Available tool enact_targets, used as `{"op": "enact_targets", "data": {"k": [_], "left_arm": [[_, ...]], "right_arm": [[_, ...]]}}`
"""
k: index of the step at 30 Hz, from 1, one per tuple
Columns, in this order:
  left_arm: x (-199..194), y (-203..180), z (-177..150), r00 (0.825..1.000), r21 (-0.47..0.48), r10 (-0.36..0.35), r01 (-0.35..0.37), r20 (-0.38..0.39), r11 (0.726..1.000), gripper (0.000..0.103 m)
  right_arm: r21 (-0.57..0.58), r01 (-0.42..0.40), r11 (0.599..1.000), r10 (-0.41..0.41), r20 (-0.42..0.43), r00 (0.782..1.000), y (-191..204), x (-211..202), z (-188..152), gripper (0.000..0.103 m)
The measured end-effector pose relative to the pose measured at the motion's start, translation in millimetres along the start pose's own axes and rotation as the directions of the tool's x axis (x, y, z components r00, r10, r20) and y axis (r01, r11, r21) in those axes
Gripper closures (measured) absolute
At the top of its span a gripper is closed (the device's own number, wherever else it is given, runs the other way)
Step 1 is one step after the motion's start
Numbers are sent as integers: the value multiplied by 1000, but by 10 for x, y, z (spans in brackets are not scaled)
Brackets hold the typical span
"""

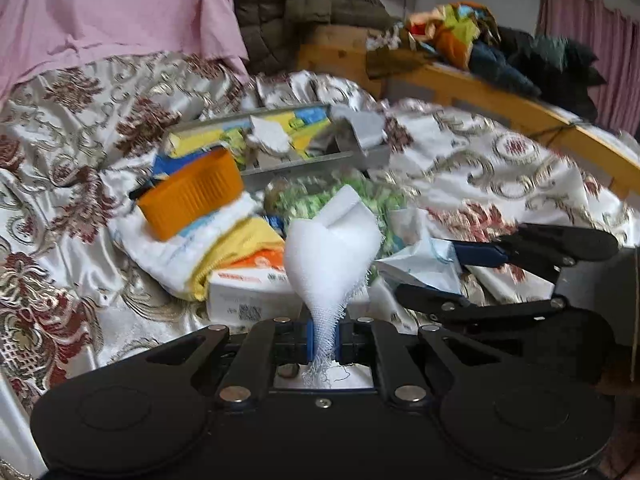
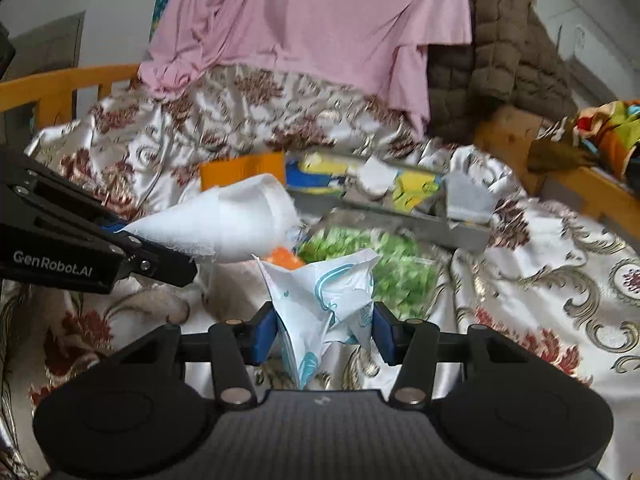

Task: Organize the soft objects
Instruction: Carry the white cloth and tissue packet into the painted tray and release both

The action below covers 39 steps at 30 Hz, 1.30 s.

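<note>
My left gripper [image 1: 323, 340] is shut on a white gauze cloth [image 1: 334, 248] that stands up in a cone above the bed; the cloth also shows in the right wrist view [image 2: 224, 228], with the left gripper [image 2: 124, 236] at the left. My right gripper [image 2: 324, 332] is shut on a white packet with teal print [image 2: 328, 296], held above the bedspread. It also shows in the left wrist view [image 1: 472, 276], holding the packet [image 1: 420, 260] just right of the cloth.
A patterned satin bedspread [image 1: 500, 168] covers the bed. On it lie an orange ribbed tub [image 1: 192, 196], a grey tray [image 1: 320, 160] with yellow-blue items, a green fluffy item [image 2: 372, 268], a white box [image 1: 244, 292]. A wooden rail [image 1: 500, 96] carries clothes.
</note>
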<state>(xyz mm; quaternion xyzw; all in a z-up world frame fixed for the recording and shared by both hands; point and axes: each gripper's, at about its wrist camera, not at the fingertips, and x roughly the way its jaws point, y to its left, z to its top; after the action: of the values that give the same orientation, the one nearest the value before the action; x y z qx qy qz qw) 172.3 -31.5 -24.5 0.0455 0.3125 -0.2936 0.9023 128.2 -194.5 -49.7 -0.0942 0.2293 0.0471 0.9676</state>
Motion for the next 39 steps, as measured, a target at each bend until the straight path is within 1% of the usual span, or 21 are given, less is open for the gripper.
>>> {"op": "enact_targets", "data": {"k": [3,6,8,9,11,13,16,19,22,25,29,33,36,39], "left_arm": [[-62,16,45,999,-19,32,-31,44,999,94],[-131,47,164,995,-67,46,-40,88,997,94],[-151,42,299,991,-54,63,-57,120,997,94],[-148,41,365,989,-47,70,-64,134,997,94],[-95,63,513,984,-67,84,-75,155,995,94],[20,114,690,982,-96,101,-86,163,992,94],[253,201,973,976,-110,136,-118,172,987,94],[484,301,1224,972,-133,163,-141,172,981,93],[726,398,1441,969,-168,187,-159,163,973,93],[977,477,1622,965,-194,210,-179,157,965,93],[1285,563,1789,965,-246,225,-188,133,951,93],[1598,620,1897,964,-263,245,-212,102,941,92],[1808,701,1950,969,-300,235,-202,77,932,92],[2000,757,1985,969,-328,242,-211,55,921,92]], "right_arm": [[5,4,1000,-4,51,999,-35,-58,44,48],[-6,-10,1000,10,97,995,-69,-55,153,48],[-37,-8,999,13,145,989,-93,-4,261,48],[-51,-6,999,15,168,986,-117,50,323,47],[-53,-10,999,20,197,980,-200,184,435,47],[-22,-16,1000,20,208,978,-319,371,561,47],[29,-23,999,16,220,975,-508,628,732,47],[70,-23,997,6,244,970,-702,838,880,47],[106,-18,994,-11,263,965,-889,1005,954,47],[154,-15,988,-28,273,962,-1071,1185,1025,47],[209,-16,978,-43,277,960,-1272,1362,1086,47],[247,-23,969,-42,254,966,-1388,1531,1121,47],[241,-13,970,-45,231,972,-1408,1664,1135,46],[251,-17,968,-34,197,980,-1436,1801,1143,46]]}}
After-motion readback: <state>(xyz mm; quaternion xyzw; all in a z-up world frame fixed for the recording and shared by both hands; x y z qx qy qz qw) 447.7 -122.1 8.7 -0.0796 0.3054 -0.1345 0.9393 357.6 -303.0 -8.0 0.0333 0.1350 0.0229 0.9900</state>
